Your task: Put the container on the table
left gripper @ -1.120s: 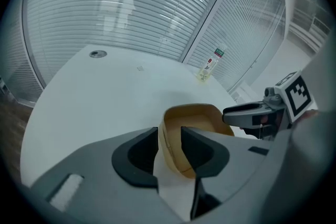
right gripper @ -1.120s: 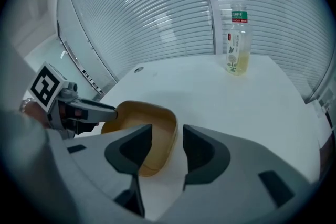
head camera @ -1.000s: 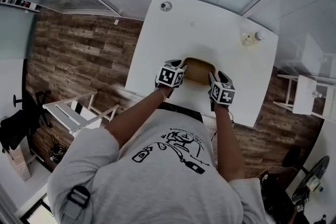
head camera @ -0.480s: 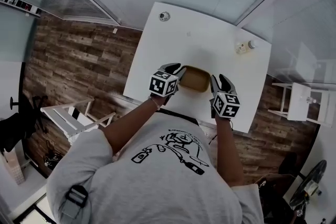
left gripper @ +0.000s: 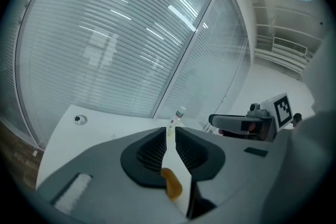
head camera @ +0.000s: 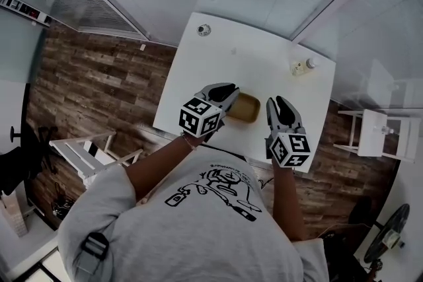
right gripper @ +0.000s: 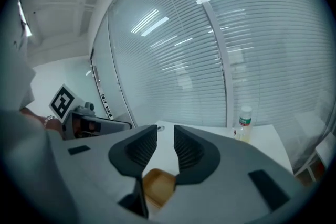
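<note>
The container [head camera: 244, 107], a shallow tan tray, lies on the white table [head camera: 264, 56] near its front edge. My left gripper [head camera: 228, 92] hangs above the tray's left end and my right gripper [head camera: 277, 105] above its right end, neither touching it. Both pairs of jaws have just been closing and stand a narrow gap apart with nothing between them. In the left gripper view the left gripper [left gripper: 170, 134] shows the container [left gripper: 172, 184] far below through the gap. The right gripper [right gripper: 165, 134] likewise looks down on the container [right gripper: 157, 186].
A small bottle [head camera: 301, 65] stands at the table's far right corner, the same bottle [right gripper: 243, 123] showing in the right gripper view. A small round object [head camera: 203, 30] sits at the far left corner. Blinds line the glass walls behind. White side furniture [head camera: 380, 132] stands right of the table.
Both grippers have let go of the container and risen well above it. It stays on the table. Their jaws have narrowed.
</note>
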Demonstrator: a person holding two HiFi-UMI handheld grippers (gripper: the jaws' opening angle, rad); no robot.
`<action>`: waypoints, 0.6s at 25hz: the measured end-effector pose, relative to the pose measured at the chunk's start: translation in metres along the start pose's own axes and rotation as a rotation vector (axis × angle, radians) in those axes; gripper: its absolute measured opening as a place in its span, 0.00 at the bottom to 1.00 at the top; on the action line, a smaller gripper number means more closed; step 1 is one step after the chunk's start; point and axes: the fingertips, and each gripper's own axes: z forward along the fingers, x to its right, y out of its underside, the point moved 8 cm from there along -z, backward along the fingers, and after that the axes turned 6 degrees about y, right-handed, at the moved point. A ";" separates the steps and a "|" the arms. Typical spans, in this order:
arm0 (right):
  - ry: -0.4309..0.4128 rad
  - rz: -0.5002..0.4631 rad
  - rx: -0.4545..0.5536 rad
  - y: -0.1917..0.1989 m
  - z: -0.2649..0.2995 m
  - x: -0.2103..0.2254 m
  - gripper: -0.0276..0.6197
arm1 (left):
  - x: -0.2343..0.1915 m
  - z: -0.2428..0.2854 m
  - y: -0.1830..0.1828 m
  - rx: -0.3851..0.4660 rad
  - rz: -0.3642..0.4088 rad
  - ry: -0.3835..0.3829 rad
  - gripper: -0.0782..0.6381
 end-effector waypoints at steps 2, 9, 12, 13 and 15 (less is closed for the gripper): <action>-0.014 -0.005 0.035 -0.017 -0.009 -0.006 0.18 | 0.011 -0.006 -0.013 0.029 0.020 0.024 0.18; -0.059 -0.048 0.163 -0.073 -0.042 -0.030 0.15 | 0.045 -0.030 -0.059 0.133 0.084 0.095 0.15; -0.068 -0.063 0.193 -0.093 -0.055 -0.038 0.14 | 0.057 -0.037 -0.074 0.161 0.091 0.135 0.14; -0.064 -0.073 0.202 -0.099 -0.059 -0.041 0.14 | 0.061 -0.039 -0.079 0.170 0.094 0.145 0.14; -0.044 -0.111 0.225 -0.110 -0.067 -0.047 0.12 | 0.068 -0.046 -0.087 0.190 0.108 0.154 0.14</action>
